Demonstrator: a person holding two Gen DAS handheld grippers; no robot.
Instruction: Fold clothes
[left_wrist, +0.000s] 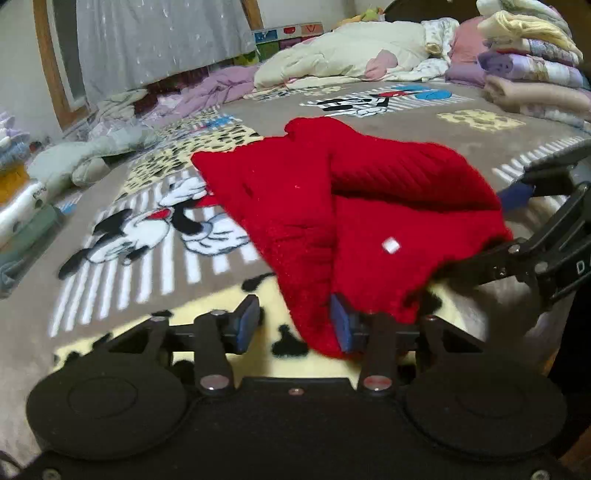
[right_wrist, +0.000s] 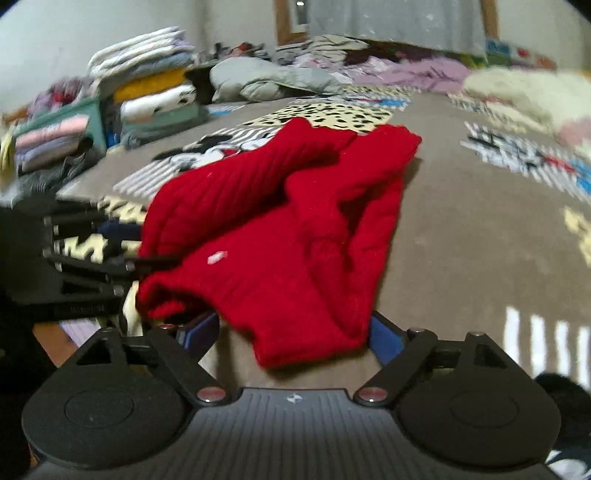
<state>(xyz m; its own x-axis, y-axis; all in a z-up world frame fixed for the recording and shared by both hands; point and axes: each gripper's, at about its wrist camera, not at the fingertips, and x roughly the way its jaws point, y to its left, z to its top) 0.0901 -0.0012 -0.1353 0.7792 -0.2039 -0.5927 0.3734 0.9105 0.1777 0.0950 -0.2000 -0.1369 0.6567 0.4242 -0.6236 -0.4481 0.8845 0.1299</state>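
While both claws stand wide beside the red sweater (left_wrist: 332, 206), left claw (left_wrist: 295, 325) and right claw (right_wrist: 291, 332) hold nothing, probably readying another fold.

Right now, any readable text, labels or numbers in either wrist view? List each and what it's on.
"D": on the right hand-held gripper, at the left wrist view's right edge; the rest is cut off.
White tag on the red sweater: no legible print.
Print on the white folded cloth: too blurred to read.
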